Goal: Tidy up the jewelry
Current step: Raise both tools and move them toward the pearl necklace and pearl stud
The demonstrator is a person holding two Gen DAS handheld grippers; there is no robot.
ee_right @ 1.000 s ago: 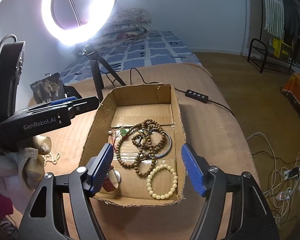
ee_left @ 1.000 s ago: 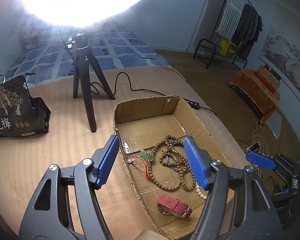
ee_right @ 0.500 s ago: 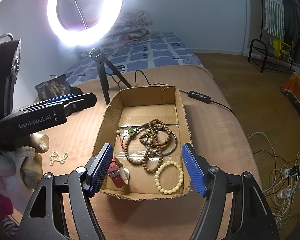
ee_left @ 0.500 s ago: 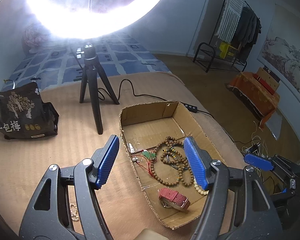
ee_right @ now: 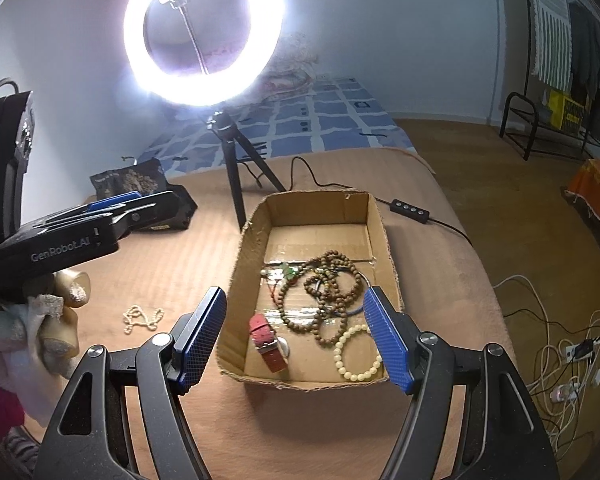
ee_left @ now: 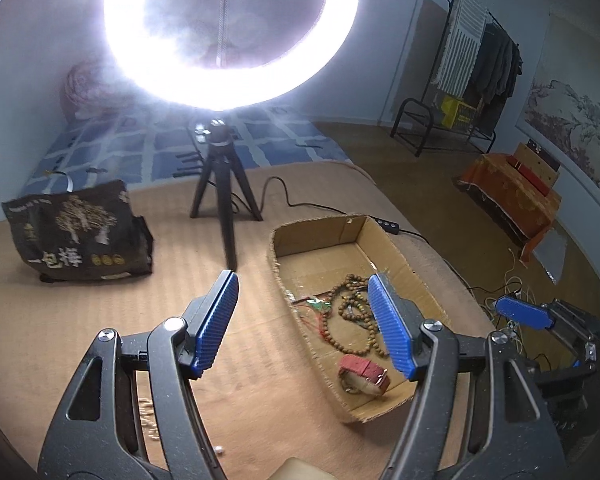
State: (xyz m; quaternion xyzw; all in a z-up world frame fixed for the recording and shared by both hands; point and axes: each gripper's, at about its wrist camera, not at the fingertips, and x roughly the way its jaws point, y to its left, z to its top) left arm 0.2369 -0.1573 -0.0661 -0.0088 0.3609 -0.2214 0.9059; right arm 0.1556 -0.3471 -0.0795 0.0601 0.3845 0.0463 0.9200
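Note:
A shallow cardboard box [ee_right: 380,216] [ee_left: 312,228] on the tan bed cover holds brown wooden bead strands [ee_right: 328,280] [ee_left: 350,312], a red-strap watch [ee_right: 266,340] [ee_left: 364,372], a cream bead bracelet [ee_right: 356,354] and a small green pendant [ee_right: 288,270] on red cord. A pearl necklace [ee_right: 142,317] lies on the cover left of the box. My left gripper [ee_left: 304,320] is open and empty, above the cover at the box's left edge. My right gripper [ee_right: 294,334] is open and empty, above the box's near end.
A lit ring light on a black tripod [ee_right: 236,184] [ee_left: 224,200] stands behind the box, its cable and remote [ee_right: 410,210] running right. A dark printed bag [ee_left: 76,232] lies at the left. Cables [ee_right: 560,360] lie on the floor right of the bed.
Both grippers have pulled back and up from the box, the left one also swinging left. The pearl necklace has come into the right wrist view. Both grippers stay open.

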